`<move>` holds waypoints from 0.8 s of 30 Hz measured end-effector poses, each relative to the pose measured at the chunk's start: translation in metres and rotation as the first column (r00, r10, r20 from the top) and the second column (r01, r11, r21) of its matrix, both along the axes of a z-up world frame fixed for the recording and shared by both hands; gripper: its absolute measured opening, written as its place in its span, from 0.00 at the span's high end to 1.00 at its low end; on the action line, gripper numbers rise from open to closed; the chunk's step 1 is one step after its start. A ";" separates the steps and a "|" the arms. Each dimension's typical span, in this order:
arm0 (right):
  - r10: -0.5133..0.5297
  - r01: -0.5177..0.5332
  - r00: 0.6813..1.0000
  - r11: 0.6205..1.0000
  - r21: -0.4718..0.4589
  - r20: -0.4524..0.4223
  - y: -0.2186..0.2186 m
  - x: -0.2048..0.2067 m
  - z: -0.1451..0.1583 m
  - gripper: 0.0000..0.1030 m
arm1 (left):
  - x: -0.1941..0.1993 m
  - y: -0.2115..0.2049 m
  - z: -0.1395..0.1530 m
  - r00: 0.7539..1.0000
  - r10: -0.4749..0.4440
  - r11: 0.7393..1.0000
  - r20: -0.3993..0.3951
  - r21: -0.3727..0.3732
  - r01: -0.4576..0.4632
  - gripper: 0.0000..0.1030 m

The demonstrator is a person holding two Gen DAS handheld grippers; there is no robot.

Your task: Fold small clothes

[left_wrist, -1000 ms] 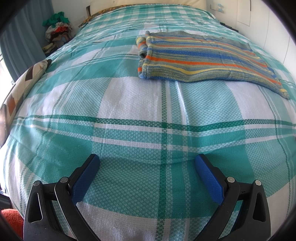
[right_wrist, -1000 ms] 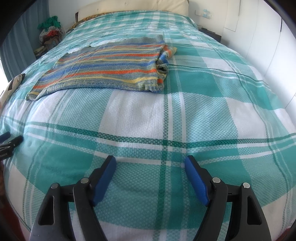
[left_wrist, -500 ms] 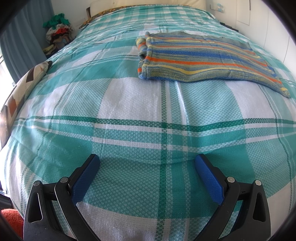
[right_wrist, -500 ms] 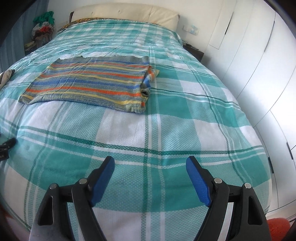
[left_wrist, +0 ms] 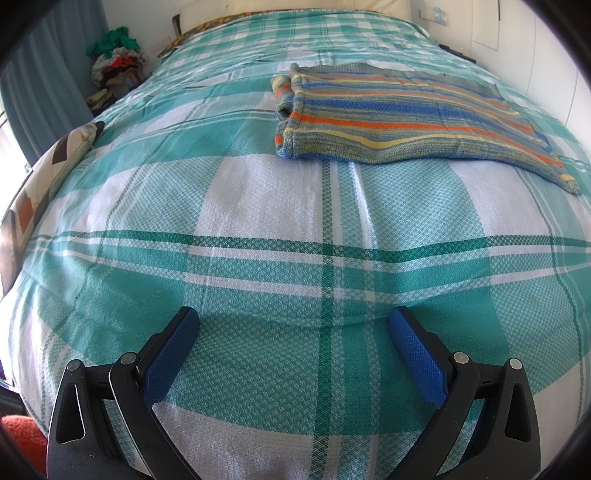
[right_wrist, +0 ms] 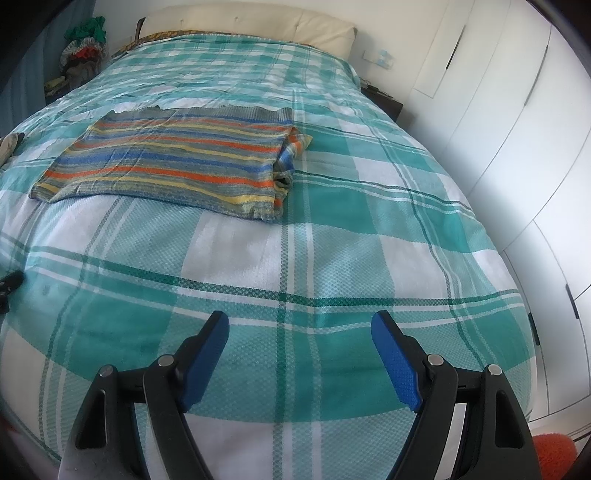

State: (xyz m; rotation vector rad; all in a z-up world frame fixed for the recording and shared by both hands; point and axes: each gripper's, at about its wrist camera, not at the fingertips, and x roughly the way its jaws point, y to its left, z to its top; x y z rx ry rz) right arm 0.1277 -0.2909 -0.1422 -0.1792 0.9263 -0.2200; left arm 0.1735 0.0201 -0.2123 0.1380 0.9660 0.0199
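A striped knit garment (left_wrist: 399,118) in blue, orange, yellow and grey-green lies folded flat on the bed, with a thicker doubled edge at its left side in the left wrist view. It also shows in the right wrist view (right_wrist: 177,166), with the doubled edge at its right. My left gripper (left_wrist: 293,325) is open and empty, low over the teal plaid bedspread (left_wrist: 258,221), well short of the garment. My right gripper (right_wrist: 299,325) is open and empty, also over bare bedspread (right_wrist: 332,240) near the foot of the bed.
White wardrobe doors (right_wrist: 517,129) stand close along the bed's right side. A pile of clothes (left_wrist: 114,62) sits in the far left corner by a blue curtain. A patterned cushion (left_wrist: 40,177) lies at the bed's left edge. A cream headboard (right_wrist: 258,22) is at the far end.
The right gripper has pulled back and swung to the right, so the wardrobe now fills its right side and the garment sits farther left. The left gripper has hardly moved.
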 end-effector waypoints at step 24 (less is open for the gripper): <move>0.001 -0.001 1.000 1.000 -0.001 0.002 -0.003 0.001 -0.001 0.24 | 0.001 0.000 0.000 1.000 -0.001 1.000 0.000 0.003 0.001 0.01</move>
